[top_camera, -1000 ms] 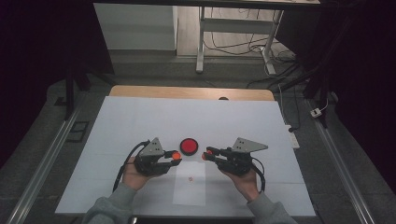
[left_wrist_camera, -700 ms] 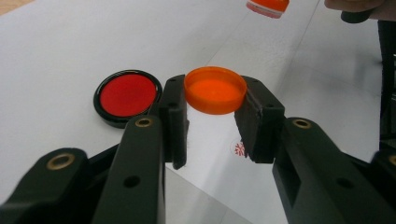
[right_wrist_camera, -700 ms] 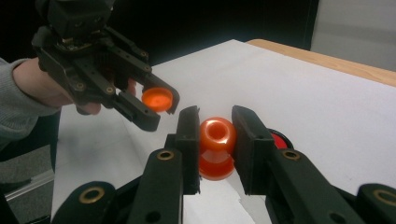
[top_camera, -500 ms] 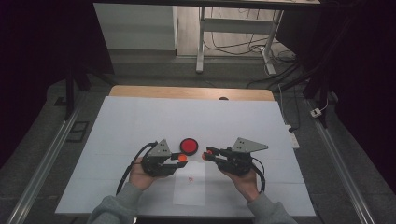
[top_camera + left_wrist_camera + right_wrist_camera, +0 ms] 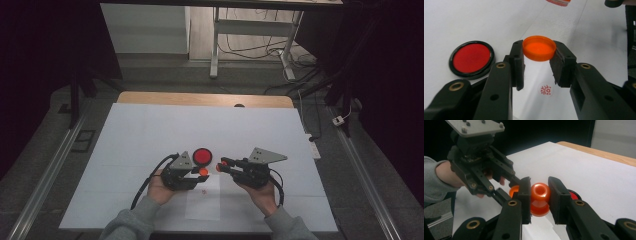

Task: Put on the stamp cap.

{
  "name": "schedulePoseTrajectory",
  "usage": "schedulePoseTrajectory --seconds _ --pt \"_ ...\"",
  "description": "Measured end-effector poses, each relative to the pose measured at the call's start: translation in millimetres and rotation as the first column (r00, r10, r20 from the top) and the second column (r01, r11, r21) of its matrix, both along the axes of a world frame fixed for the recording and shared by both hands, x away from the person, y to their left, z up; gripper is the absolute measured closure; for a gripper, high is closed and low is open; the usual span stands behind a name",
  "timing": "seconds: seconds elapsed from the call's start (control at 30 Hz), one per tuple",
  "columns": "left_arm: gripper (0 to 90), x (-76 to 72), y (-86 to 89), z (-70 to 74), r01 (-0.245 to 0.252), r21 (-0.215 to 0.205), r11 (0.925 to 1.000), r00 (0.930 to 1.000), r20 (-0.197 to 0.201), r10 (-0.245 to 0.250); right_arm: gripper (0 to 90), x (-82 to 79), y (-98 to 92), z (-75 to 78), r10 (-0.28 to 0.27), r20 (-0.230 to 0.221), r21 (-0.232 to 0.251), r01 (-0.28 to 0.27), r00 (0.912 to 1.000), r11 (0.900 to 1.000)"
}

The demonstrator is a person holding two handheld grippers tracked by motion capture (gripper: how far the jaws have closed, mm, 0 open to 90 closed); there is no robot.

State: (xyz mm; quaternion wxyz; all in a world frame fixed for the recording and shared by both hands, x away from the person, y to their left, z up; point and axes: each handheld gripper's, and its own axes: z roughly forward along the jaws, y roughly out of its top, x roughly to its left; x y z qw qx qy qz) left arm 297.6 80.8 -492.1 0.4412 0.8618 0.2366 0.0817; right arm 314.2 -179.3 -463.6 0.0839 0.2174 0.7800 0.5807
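The left claw (image 5: 537, 65) grips an orange cap (image 5: 539, 48) — it has moved closer to the right claw (image 5: 539, 195). That one clamps an orange bottle (image 5: 540, 198) — capping looks next.

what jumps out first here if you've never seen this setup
Two hand-held grippers meet near the table's front middle: the left gripper pinches an orange cap, the right gripper clamps an orange bottle. Beside them a red disc with a black rim lies on the white table.

Orange cap (image 5: 539, 48), black-rimmed red disc (image 5: 471, 58), white table (image 5: 145, 130).
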Motion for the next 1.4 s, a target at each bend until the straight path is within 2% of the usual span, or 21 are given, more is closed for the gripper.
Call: schedulePoseTrajectory --seconds 0.33,0.63,1.4 --pt "64.7 -1.7 -13.6 -5.0 0.026 0.013 0.9996 0.9996 -0.007 -0.026 71.6 -2.0 1.8 0.4 0.007 0.006 0.001 -0.007 1.0 1.0" --pt "64.8 -1.2 -16.5 -9.4 0.027 0.032 0.9991 0.9996 -0.012 -0.026 71.6 -2.5 3.7 -1.4 0.013 0.0 -0.004 -0.013 0.9999 1.0" --pt "64.8 -2.3 -18.9 -11.7 0.027 0.033 0.9991 0.9996 -0.007 -0.027 71.5 -5.2 13.4 -8.3 0.05 -0.015 -0.027 -0.05 0.9986 0.998"
